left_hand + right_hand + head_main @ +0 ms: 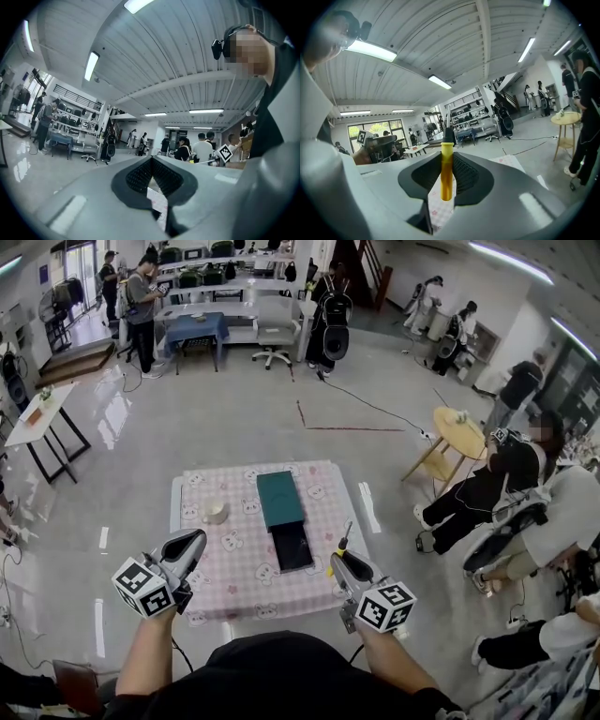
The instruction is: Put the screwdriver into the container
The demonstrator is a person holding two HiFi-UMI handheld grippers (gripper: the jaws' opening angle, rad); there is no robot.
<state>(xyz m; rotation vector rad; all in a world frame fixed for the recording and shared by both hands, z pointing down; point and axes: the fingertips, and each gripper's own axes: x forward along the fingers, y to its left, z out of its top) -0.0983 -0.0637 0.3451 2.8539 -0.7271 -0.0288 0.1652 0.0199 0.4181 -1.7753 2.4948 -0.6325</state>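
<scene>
Right gripper view: R claw [446,163] is clenched on the screwdriver [446,180]. The yellow handle is pinched btwn the two dark ribbed pads and runs lengthwise along the jaws. Its black collar and thin metal shaft poke out past the tips. Under the jaws we see a strip of pink patterned tablecloth [439,208].

Head view: we hold both claws above the near edge of the cloth-covered table, marker cubes toward us. The screwdriver is up in R claw's grip, off the cloth, w/ the shaft pointing up and away from us.

The container [280,498] lies flat on the cloth, ahead of R claw and to its left, apart from the shaft tip. It's a long box w/ a teal part on the far side and a dark part [293,549] nearer us. That dark end is the part closest to R claw, just left of the jaws. We can't tell from here how deep it is.

L claw [194,542] sits left of the container, level w/ its near end. In the left gripper view its jaws are closed tip to tip and empty, w/ only tablecloth showing thru the notch behind the pads. A small cream round object [215,512] rests on the cloth just ahead of L claw, not touching it.
</scene>
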